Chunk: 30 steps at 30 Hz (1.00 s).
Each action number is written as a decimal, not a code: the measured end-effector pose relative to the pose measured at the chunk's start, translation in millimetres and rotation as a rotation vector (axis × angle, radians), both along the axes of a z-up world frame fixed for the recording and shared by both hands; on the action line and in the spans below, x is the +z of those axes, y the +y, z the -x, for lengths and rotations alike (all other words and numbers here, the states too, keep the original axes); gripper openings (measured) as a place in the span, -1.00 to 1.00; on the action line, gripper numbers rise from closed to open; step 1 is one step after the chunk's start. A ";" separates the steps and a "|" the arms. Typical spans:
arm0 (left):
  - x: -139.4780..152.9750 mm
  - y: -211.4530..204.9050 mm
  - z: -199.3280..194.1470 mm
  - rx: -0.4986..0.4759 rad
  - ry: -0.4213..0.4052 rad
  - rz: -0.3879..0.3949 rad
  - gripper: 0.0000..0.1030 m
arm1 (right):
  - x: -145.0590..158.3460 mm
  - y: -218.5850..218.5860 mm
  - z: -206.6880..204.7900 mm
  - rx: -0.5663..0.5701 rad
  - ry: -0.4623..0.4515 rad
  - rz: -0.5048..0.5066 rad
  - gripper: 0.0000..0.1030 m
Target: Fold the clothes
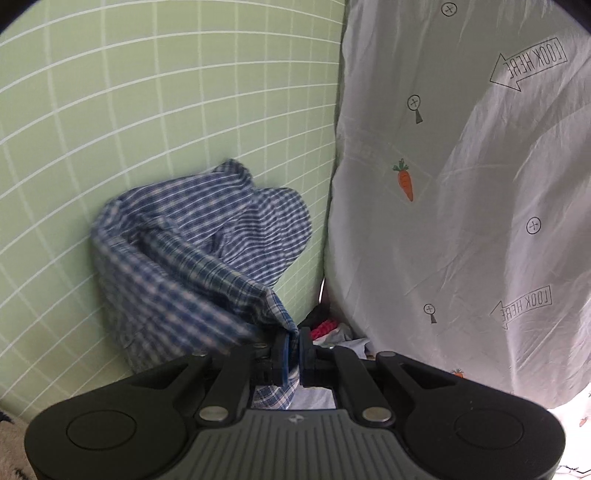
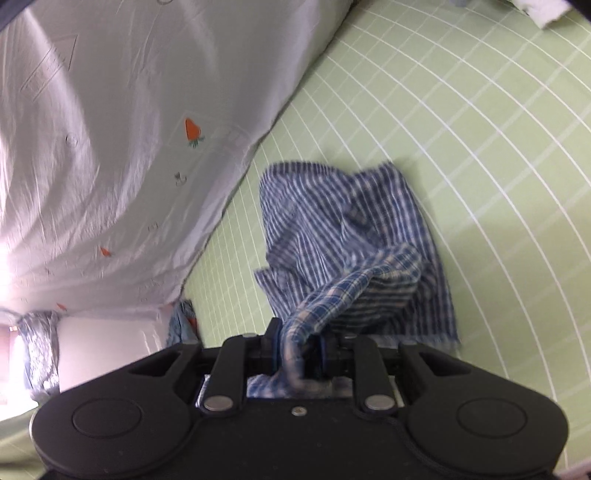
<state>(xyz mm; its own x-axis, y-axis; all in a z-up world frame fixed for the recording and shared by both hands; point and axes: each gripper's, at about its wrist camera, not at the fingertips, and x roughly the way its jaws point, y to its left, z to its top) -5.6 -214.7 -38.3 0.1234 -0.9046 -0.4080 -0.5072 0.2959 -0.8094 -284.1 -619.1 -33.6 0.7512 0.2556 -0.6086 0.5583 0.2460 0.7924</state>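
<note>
A blue and white checked garment (image 1: 192, 254) lies crumpled on the green grid-patterned bed sheet (image 1: 147, 110). My left gripper (image 1: 294, 349) is shut on an edge of it, with cloth pinched between the blue pads and hanging behind them. In the right wrist view the same garment (image 2: 351, 236) is bunched on the sheet (image 2: 480, 147), and my right gripper (image 2: 297, 345) is shut on a twisted fold of it. The cloth between both grippers is lifted and blurred.
A white sheet with carrots and "LOOK HERE" arrows (image 1: 461, 184) hangs beside the bed, also in the right wrist view (image 2: 129, 129). Some coloured clothes (image 1: 325, 328) lie in the gap below it. A white cloth (image 2: 543, 11) lies at the far corner.
</note>
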 end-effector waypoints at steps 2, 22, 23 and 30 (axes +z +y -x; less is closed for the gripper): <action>-1.1 -18.5 -22.7 -0.001 -0.038 -0.004 -0.92 | -0.6 -16.7 -18.8 -0.011 -0.004 0.011 -0.60; 8.0 -107.2 -52.5 -0.519 -0.818 -0.759 0.59 | 1.7 -57.6 -126.2 0.154 0.123 0.738 0.51; 5.1 -106.6 -46.5 -0.528 -0.822 -0.762 0.59 | -4.9 -52.4 -121.4 0.167 0.126 0.744 0.37; -18.0 -100.8 -17.4 -0.565 -0.795 -0.764 0.59 | -46.4 -15.8 -76.2 0.145 0.205 0.751 -0.17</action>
